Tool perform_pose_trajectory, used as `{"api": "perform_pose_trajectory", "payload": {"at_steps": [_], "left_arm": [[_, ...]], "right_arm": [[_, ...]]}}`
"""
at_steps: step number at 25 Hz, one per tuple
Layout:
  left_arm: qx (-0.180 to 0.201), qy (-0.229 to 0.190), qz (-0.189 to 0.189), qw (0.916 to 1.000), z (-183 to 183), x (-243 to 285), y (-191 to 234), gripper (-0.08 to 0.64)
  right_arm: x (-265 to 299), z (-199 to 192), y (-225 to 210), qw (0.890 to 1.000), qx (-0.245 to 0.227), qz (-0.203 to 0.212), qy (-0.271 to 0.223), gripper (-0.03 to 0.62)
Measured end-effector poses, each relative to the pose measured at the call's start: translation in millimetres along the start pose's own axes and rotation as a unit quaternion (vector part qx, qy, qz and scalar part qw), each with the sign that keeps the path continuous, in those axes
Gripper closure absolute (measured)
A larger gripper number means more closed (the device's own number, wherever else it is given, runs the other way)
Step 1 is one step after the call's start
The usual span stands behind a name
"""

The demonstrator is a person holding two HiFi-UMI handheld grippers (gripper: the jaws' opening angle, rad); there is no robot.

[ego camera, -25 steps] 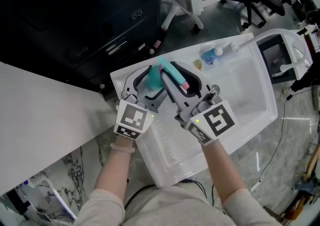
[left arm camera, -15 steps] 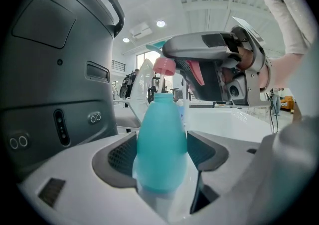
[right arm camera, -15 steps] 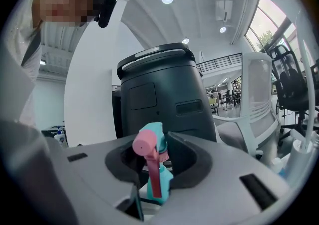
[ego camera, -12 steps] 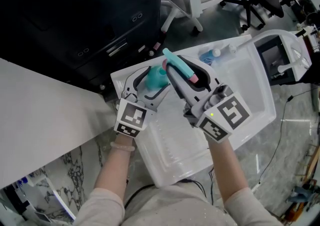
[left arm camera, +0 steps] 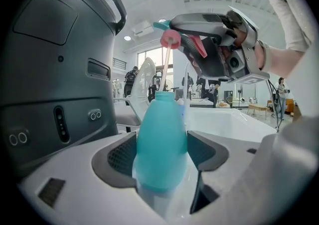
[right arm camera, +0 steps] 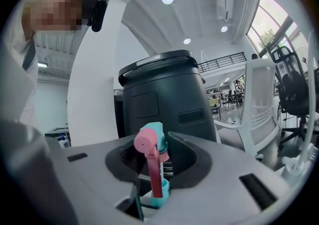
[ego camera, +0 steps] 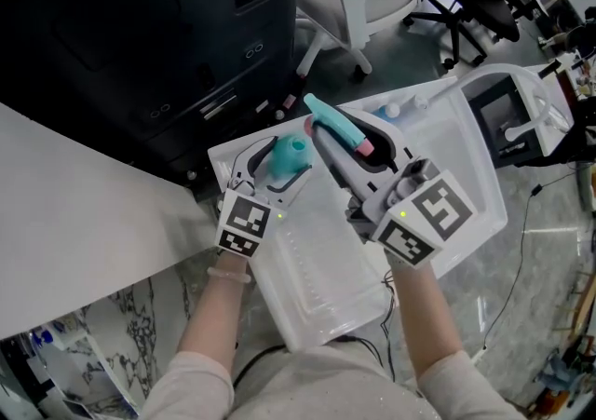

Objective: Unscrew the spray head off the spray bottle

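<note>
As the spray head [ego camera: 337,129] stands clear of the neck:
Left gripper [ego camera: 284,162]: wide, clamped on upright spray bottle [left arm camera: 160,141].
Right gripper [right arm camera: 153,169]: narrow, clamped on spray head, 2 o'clock of bottle.

White moulded tray [ego camera: 317,269], shallow, ribbed bare base, raised rim, set above grey marbled floor [ego camera: 540,250]; contents lying directly on it: 1 small blue bottle [ego camera: 385,113] with white cap, at far rim.
</note>
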State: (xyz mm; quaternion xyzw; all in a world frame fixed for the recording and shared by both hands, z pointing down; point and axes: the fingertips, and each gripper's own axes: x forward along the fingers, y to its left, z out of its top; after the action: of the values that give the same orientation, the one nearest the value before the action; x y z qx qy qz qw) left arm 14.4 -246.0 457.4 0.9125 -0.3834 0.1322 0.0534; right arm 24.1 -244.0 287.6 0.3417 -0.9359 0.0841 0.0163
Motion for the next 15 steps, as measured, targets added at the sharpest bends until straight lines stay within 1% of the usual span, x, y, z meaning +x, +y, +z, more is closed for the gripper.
{"api": "perform_pose_trajectory", "payload": {"at_steps": [9,15], "left_arm": [[-0.013,0.005,-0.002,0.9999,-2.5,1.0,0.9,0.241],[-0.019,0.008,-0.007,0.9998,-3.0,1.7,0.8,0.239]], "right_arm": [[-10.6,20.4,0.7,1.000,0.001,-0.008,0.008,0.483],[-21.2,31.3,3.4,1.000,0.002,-0.011,0.001,0.483]]}}
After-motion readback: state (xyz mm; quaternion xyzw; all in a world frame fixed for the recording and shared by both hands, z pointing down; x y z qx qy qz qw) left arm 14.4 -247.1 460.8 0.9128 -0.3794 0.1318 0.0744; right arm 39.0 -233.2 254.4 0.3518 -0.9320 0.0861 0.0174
